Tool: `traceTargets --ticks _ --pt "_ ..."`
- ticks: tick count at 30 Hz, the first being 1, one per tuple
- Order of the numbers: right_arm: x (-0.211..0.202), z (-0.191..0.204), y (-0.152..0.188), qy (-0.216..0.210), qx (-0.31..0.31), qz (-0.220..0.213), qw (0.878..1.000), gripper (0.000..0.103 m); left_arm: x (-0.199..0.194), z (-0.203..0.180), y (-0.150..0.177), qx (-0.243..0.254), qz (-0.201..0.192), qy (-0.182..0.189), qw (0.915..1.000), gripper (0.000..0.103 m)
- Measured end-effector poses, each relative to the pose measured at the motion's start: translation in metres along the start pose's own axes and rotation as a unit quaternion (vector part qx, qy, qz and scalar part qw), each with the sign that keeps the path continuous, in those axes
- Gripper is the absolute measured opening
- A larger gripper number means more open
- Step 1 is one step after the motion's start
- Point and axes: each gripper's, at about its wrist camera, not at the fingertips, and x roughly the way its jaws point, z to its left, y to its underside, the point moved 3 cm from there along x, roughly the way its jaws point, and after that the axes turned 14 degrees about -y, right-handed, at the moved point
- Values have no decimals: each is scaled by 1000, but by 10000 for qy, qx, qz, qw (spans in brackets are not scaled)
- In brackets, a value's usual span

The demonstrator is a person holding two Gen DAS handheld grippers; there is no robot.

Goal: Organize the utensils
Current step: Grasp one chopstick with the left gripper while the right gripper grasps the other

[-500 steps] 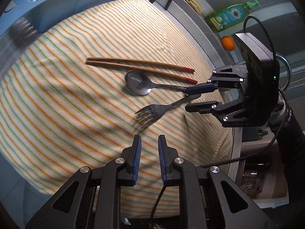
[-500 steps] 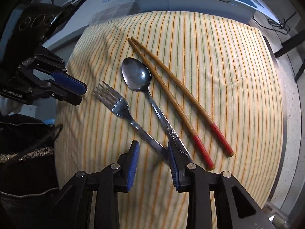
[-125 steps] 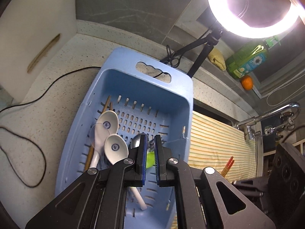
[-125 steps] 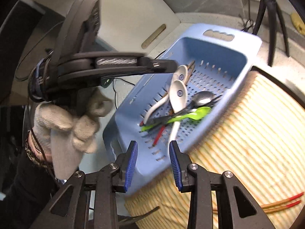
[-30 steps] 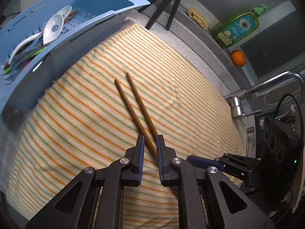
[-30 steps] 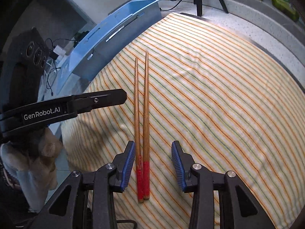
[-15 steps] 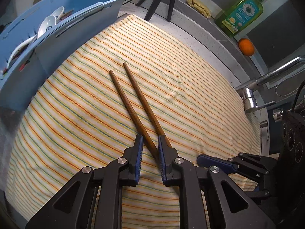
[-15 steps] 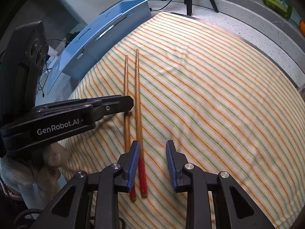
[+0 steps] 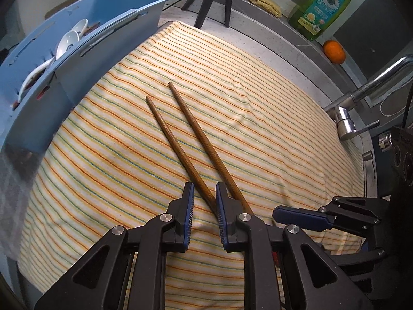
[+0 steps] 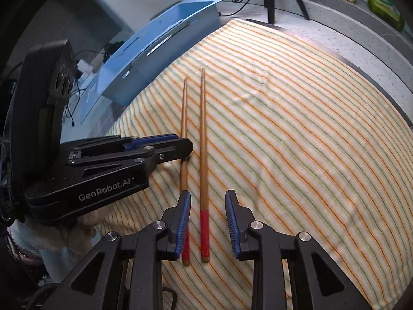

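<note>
The chopsticks [image 9: 191,139] lie on the striped cloth [image 9: 258,129] beside the blue basket [image 9: 77,51], the last pieces left out. My left gripper [image 9: 204,206], tilted steeply down, straddles one stick, its narrow fingers opening slightly.

From the right, my right gripper [image 10: 207,217] also points steeply down, its fingers narrowly apart around the other stick's red end, not yet pinching.

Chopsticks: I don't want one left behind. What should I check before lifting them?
1. Chopsticks flat on the cloth: ok.
2. Right gripper around both: not ok; one red end lies between its jaws, the other by a finger.
3. Left gripper around both: not ok; one stick runs outside.
4. Pads pressing on a stick: not ok; gaps show.
5. Room in the basket: cannot tell.
</note>
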Motion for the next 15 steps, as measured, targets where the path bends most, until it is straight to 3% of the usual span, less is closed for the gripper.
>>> traceTargets --ticks 5,10,15 --pt "8 -2 0 236 -127 81 9996 23 7 4 -11 -250 155 61 9995 17" --pt "7 -5 -4 164 -91 106 9998 22 10 -3 -17 -177 103 -56 9998 15" --pt "12 1 -5 403 -298 146 9986 22 10 -3 -14 -10 34 -121 9999 13"
